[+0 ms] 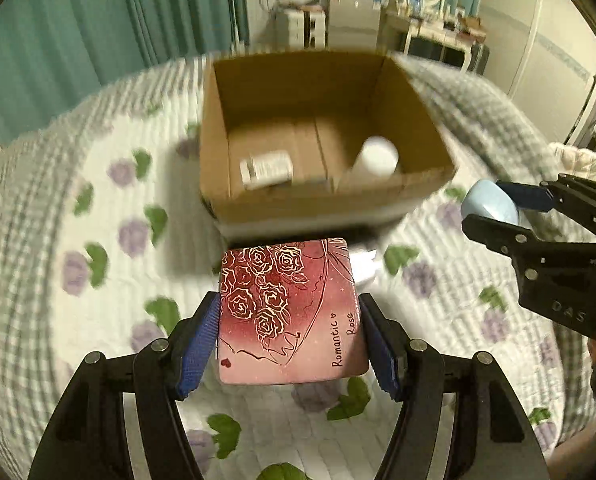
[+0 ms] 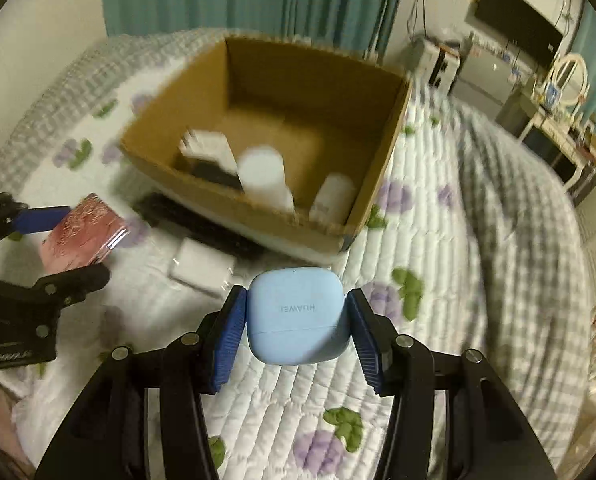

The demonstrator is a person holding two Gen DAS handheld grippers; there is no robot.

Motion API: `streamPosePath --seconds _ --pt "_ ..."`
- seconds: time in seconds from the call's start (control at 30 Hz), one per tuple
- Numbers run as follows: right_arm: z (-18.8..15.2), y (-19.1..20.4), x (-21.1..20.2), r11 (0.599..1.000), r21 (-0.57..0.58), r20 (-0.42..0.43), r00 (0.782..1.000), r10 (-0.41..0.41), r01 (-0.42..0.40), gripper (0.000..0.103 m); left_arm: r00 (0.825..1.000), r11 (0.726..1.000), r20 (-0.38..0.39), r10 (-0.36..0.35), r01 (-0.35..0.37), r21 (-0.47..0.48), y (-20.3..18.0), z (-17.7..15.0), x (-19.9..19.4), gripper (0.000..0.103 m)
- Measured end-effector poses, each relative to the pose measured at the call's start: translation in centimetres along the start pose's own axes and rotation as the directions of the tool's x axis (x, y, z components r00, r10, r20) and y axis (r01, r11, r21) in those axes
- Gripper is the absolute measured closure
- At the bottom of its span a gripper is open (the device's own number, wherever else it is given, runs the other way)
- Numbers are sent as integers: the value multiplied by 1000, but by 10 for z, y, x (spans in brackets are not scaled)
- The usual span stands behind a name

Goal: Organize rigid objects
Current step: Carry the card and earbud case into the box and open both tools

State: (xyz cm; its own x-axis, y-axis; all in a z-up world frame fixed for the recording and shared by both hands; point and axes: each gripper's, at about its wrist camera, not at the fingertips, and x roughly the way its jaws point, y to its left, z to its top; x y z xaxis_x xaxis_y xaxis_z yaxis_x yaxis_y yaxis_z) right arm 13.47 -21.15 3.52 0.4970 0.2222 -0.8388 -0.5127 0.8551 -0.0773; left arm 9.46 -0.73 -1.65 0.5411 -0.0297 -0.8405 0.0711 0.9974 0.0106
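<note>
Both tools (image 1: 292, 344) (image 2: 296, 330) loaded, seemingly short of box rim (image 1: 321, 206).

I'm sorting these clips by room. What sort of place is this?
Most likely a bedroom. The cardboard box sits on a quilted floral bedspread, teal curtains hang behind it, and a white dressing table with an oval mirror stands across the room.

Home bedroom — quilt (image 1: 78, 184) with purple flowers on a bed, teal curtains (image 1: 110, 16) at 11 o'clock, vanity (image 1: 437, 28) with mirror at 1 o'clock.
</note>
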Motion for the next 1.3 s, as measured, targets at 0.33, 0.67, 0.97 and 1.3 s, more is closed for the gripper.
streamPosePath --seconds 0.33,0.67,0.97,1.3 --pt "74 -9 -72 999 32 224 974 16 -24 52 979 999 201 26 -19 -33 21 82 -26 34" --pt "146 -28 -39 995 78 314 949 31 -58 52 976 999 217 25 -17 -41 35 147 30 34" --pt "145 -48 36 990 112 257 965 54 -85 52 990 999 132 45 -42 -29 30 155 109 34" --pt "135 -64 67 983 153 219 974 65 -100 52 986 999 164 33 -26 -48 33 155 104 29"
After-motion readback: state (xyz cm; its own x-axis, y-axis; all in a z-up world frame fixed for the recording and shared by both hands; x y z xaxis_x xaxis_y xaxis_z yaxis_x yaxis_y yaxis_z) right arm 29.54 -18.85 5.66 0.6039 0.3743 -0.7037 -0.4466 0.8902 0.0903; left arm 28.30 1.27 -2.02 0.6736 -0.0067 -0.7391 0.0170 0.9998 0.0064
